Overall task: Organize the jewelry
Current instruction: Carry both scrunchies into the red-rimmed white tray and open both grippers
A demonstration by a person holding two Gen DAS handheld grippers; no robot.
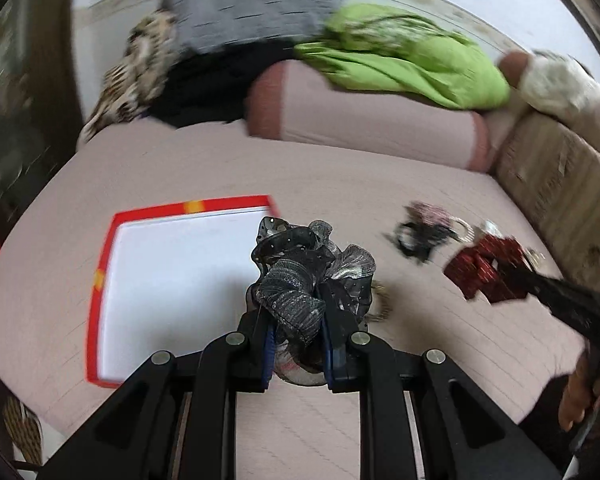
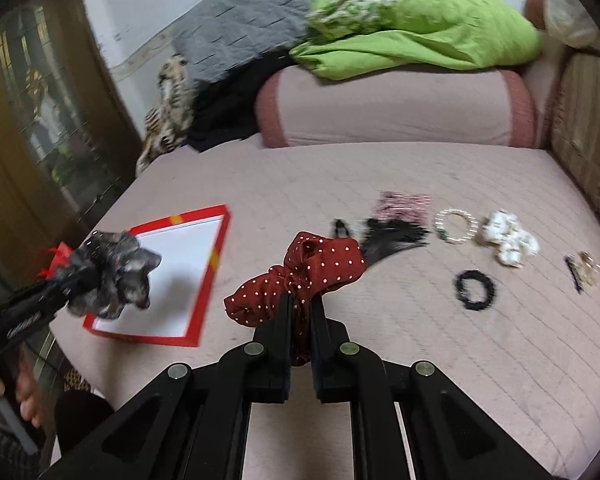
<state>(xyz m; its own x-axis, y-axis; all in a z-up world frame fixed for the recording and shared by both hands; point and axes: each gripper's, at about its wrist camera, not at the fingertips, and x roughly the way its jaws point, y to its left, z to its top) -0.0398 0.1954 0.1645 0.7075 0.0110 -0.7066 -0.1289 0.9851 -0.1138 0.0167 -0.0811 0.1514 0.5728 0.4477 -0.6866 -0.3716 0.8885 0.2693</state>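
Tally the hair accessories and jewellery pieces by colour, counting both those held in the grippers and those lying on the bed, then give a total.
Black: 3, a ring scrunchie, a fringed piece and a clip
Grey-silver: 1, scrunchie in left gripper
Red dotted: 1, bow in right gripper
White: 1, flower piece
Pearl: 1, bracelet
Pink: 1
Gold: 1
Total: 9

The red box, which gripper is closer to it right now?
Left. The left gripper, shut on the grey scrunchie, hangs over the red box; the right gripper holds the red dotted scrunchie off to its side.
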